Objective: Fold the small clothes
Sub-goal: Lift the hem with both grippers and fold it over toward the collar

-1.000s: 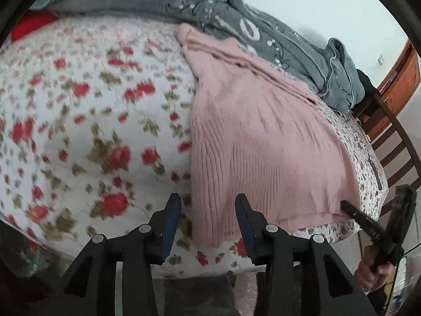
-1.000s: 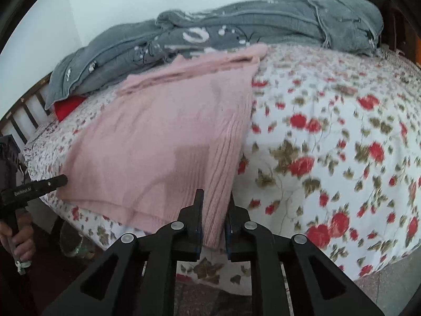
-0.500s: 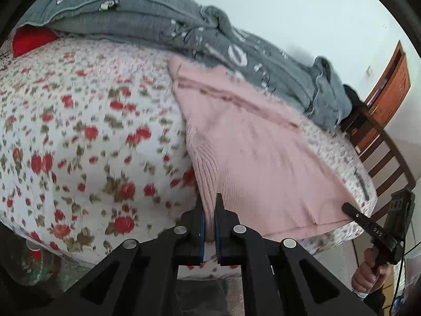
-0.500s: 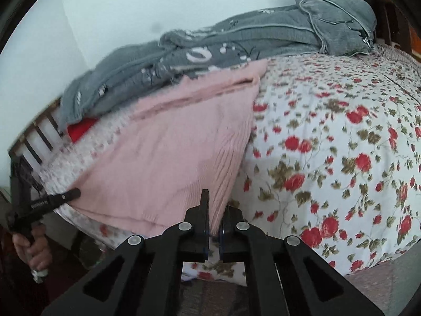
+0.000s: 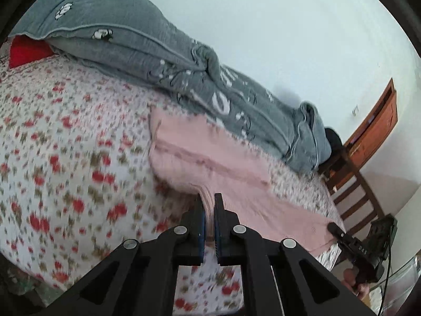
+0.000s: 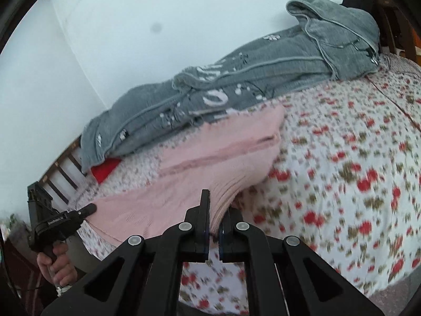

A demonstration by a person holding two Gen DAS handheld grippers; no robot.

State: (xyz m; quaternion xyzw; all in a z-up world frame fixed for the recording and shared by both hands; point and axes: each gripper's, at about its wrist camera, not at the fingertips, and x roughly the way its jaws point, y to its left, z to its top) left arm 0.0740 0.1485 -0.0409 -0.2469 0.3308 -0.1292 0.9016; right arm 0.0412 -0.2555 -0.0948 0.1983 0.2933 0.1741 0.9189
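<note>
A pink ribbed knit garment (image 5: 210, 158) lies on the flowered bedspread (image 5: 65, 158); it also shows in the right wrist view (image 6: 210, 158). My left gripper (image 5: 209, 200) is shut on the garment's near left corner and holds it lifted off the bed. My right gripper (image 6: 215, 205) is shut on the near right corner, also lifted. The near hem hangs stretched between the two grippers. Each gripper shows in the other's view: the right one (image 5: 339, 233) at the lower right, the left one (image 6: 84, 209) at the lower left.
A grey quilt (image 5: 158, 52) lies bunched along the far side of the bed against the white wall. A red item (image 5: 26, 52) sits under its left end. A wooden chair (image 5: 350, 184) and brown door (image 5: 376, 134) stand to the right.
My left gripper has closed on the pink garment's left corner. Both grippers have lifted the near hem off the bed and carried it toward the far edge.
</note>
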